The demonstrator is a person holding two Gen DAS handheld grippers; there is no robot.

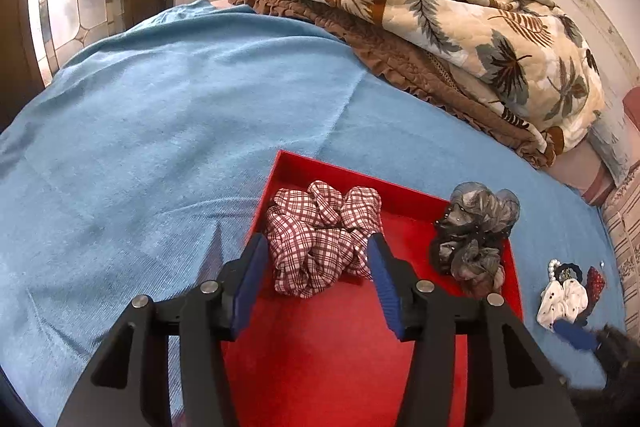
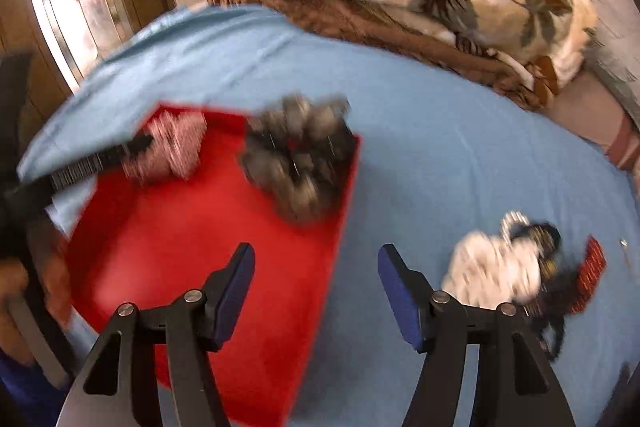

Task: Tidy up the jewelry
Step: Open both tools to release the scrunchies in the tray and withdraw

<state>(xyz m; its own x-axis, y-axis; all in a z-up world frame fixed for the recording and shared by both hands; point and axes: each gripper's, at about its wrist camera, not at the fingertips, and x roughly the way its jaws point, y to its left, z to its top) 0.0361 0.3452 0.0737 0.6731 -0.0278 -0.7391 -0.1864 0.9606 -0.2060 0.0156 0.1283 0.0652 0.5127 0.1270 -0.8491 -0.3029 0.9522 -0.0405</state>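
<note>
left gripper (image 1: 318, 255) spread wide over red tray (image 1: 352, 347), flanking checked scrunchie (image 1: 320, 235); right gripper (image 2: 316, 267) spread, holding nothing. grey scrunchie (image 1: 472, 235) at tray's far right corner. beyond, white scrunchie pile (image 1: 564, 299) on blue sheet (image 1: 160, 131), folded blankets (image 1: 420, 11) farthest.

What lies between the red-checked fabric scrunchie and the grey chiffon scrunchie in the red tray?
Only bare red tray floor separates the red-checked fabric scrunchie from the grey chiffon scrunchie, clearest in the left wrist view.
</note>
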